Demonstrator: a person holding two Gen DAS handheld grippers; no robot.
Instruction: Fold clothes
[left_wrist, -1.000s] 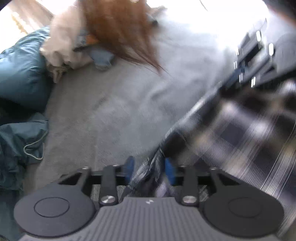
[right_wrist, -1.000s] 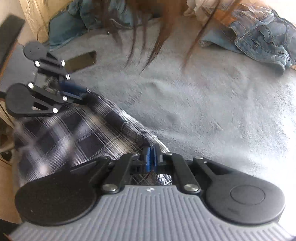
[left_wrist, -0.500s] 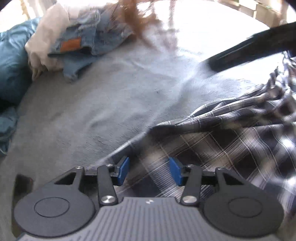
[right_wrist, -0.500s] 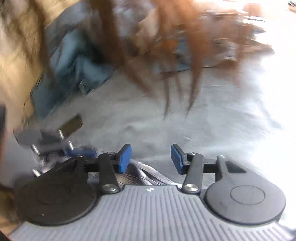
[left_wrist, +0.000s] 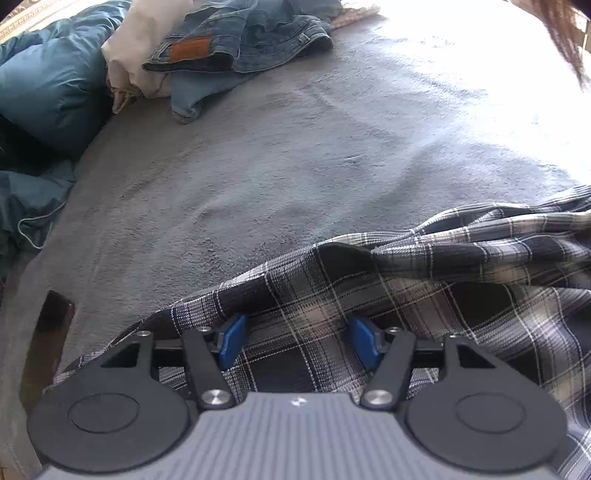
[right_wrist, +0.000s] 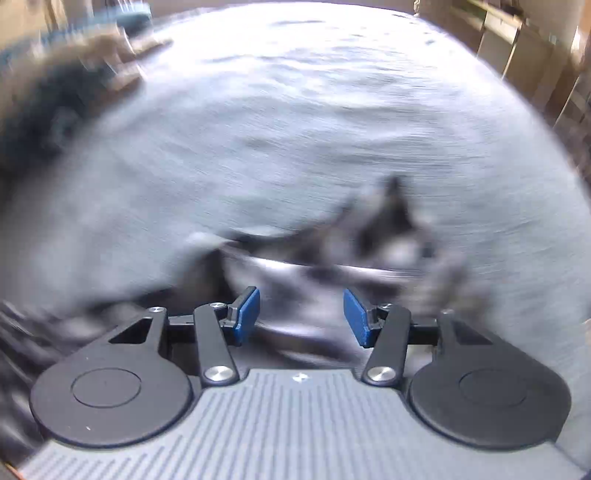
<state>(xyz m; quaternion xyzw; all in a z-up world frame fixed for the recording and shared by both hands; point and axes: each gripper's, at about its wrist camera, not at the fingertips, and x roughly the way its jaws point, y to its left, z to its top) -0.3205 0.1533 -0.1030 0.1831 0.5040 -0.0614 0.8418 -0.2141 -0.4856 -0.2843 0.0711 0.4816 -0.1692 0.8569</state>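
**Plaid shirt released on the bed**

The shirt (left_wrist: 424, 295) is lying rumpled across the lower right of the left view, dark plaid with pale lines, one edge folded over. The left gripper (left_wrist: 295, 341) is hovering over it, jaws wide apart and holding nothing. The right gripper (right_wrist: 301, 317) is likewise gaping empty above the blurred shirt (right_wrist: 369, 236). Jeans (left_wrist: 240, 40) and a teal quilt (left_wrist: 44, 81) are sitting upper left on the grey bed (left_wrist: 295, 147). A second ago both jaws were pinching the cloth.
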